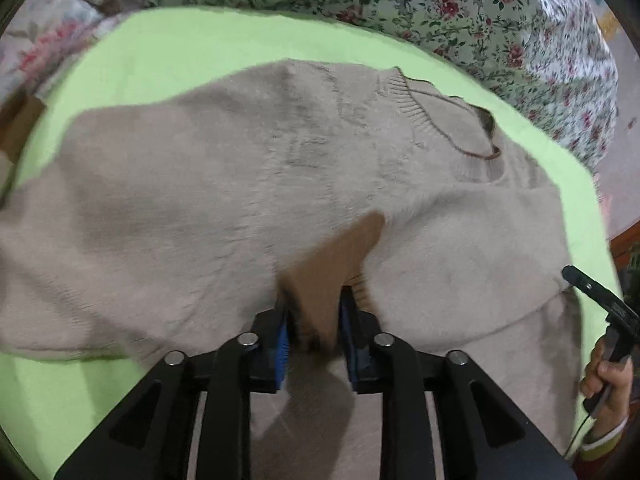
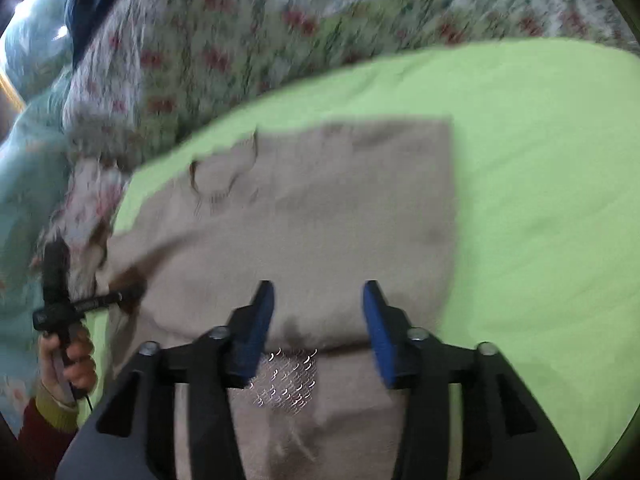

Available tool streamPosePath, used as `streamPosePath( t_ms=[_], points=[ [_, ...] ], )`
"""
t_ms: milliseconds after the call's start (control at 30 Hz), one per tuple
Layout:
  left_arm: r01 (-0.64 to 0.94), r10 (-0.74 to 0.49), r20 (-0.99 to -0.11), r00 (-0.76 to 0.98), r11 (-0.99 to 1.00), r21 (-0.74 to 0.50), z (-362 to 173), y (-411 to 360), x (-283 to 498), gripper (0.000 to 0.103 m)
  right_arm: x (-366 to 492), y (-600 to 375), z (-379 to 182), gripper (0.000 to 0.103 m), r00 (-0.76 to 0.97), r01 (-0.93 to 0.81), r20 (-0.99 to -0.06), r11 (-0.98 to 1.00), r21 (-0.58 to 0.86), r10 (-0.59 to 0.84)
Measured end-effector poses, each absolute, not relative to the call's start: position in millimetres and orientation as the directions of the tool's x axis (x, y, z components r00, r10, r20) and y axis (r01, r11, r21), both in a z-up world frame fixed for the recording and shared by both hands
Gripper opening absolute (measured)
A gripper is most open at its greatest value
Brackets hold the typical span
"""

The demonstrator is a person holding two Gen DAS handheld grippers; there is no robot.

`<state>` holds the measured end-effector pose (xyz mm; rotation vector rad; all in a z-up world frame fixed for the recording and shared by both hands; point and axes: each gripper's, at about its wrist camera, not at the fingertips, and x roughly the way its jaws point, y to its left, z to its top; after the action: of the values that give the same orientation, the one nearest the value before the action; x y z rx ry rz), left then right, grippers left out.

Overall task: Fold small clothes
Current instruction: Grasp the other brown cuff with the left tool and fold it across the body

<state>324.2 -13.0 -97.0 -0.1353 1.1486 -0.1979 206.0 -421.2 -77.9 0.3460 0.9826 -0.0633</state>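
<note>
A beige knitted sweater (image 1: 240, 184) lies spread on a lime green sheet (image 1: 192, 40), its ribbed collar (image 1: 440, 120) to the far right. My left gripper (image 1: 314, 298) points down at the near edge. Its blue pads (image 1: 282, 340) stand a little apart, and a darker brown cuff (image 1: 344, 248) lies loose between them. In the right wrist view the sweater (image 2: 340, 208) has a straight folded edge on the right. My right gripper (image 2: 318, 308) hovers open over it, nothing between its fingers. The left gripper (image 2: 96, 300) shows there at the left, held by a hand.
A floral bedspread (image 1: 460, 4) is bunched behind the sheet (image 2: 540, 160) and along the collar side. Teal cloth (image 2: 24, 168) lies beyond it. A wooden edge (image 1: 626, 240) shows at the right. A hand (image 1: 608, 380) holds the right gripper (image 1: 600, 296).
</note>
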Motion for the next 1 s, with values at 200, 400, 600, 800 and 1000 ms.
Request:
streamPosePath(
  t_ms=[200,400,600,800,1000],
  points=[
    [-0.025,-0.088,-0.861,0.501,0.993,-0.116,-74.4,56.6,289.1,0.037,179.2,-430.3,-63.9,0.047,0.589,0.284,-0.805,0.915,0.287,0.070],
    [-0.181,0.129,-0.834,0.537,0.983,0.035,-60.1,124.3,299.7,0.064,142.1,-388.2,-41.1,0.058,0.628,0.182,-0.755,0.906,0.382,0.192],
    [-0.276,0.332,-0.807,0.488,0.936,0.218,-72.2,177.5,358.9,0.075,114.3,-356.1,-45.9,0.060,0.584,0.139,-0.764,0.894,0.426,0.274],
    [-0.336,0.364,-0.825,0.432,0.914,0.228,-96.5,213.4,400.4,0.057,99.1,-342.1,-51.4,0.060,0.547,0.129,-0.778,0.887,0.443,0.309],
    [-0.320,0.214,-0.814,0.540,0.947,0.037,-62.8,207.3,383.9,0.006,102.8,-340.6,-46.5,0.060,0.571,0.129,-0.761,0.882,0.454,0.308]
  ],
)
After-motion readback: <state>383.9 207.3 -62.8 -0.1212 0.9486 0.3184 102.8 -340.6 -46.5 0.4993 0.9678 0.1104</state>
